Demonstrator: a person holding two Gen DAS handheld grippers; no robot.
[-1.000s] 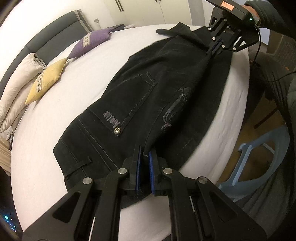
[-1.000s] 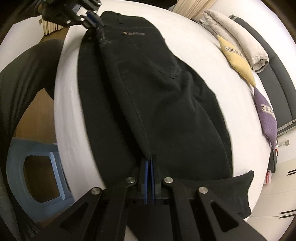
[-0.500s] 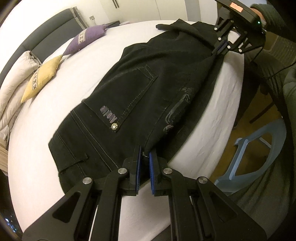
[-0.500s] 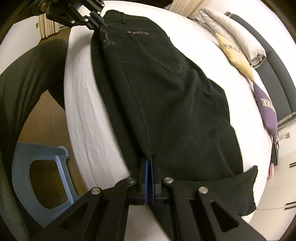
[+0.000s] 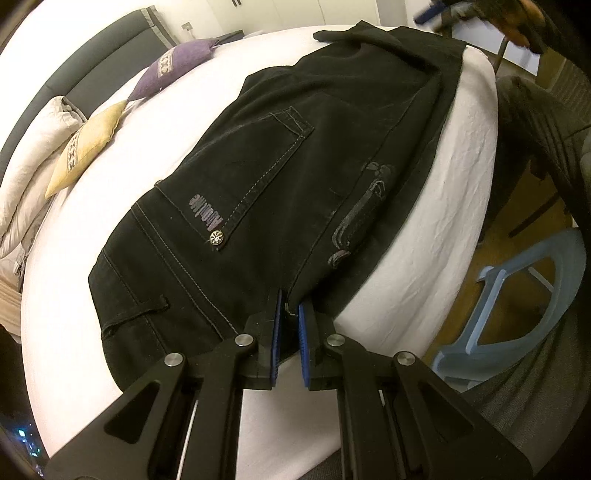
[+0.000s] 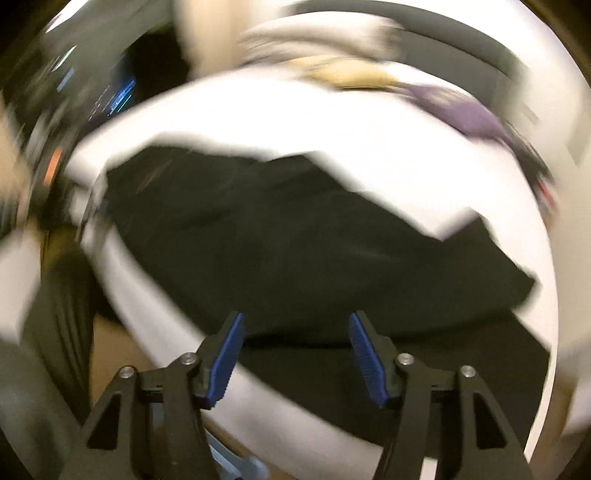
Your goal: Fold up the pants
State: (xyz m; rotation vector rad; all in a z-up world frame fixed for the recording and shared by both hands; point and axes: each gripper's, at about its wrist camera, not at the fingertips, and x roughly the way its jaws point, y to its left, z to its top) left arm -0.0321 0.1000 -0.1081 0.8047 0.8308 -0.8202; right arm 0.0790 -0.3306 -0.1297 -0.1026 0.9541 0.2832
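Note:
Black pants (image 5: 295,158) lie folded lengthwise on the white bed (image 5: 122,155), waist near me and legs running away. My left gripper (image 5: 288,314) is at the waist's near edge, its blue pads slightly apart with a bit of fabric edge between them. My right gripper (image 6: 295,350) is open and empty, its blue pads wide apart above the leg end of the pants (image 6: 295,240); this view is blurred by motion. The right gripper shows as a blur at the far top of the left wrist view (image 5: 436,11).
A yellow cushion (image 5: 85,144), a purple cushion (image 5: 177,66) and white pillows (image 5: 29,155) lie at the head of the bed, by the dark headboard (image 5: 85,66). A light blue plastic stool (image 5: 517,314) stands on the wooden floor right of the bed.
My right gripper has let go of the pant legs, opened wide and swung away fast. My left gripper's pads have parted slightly. The pants now lie flat on the bed.

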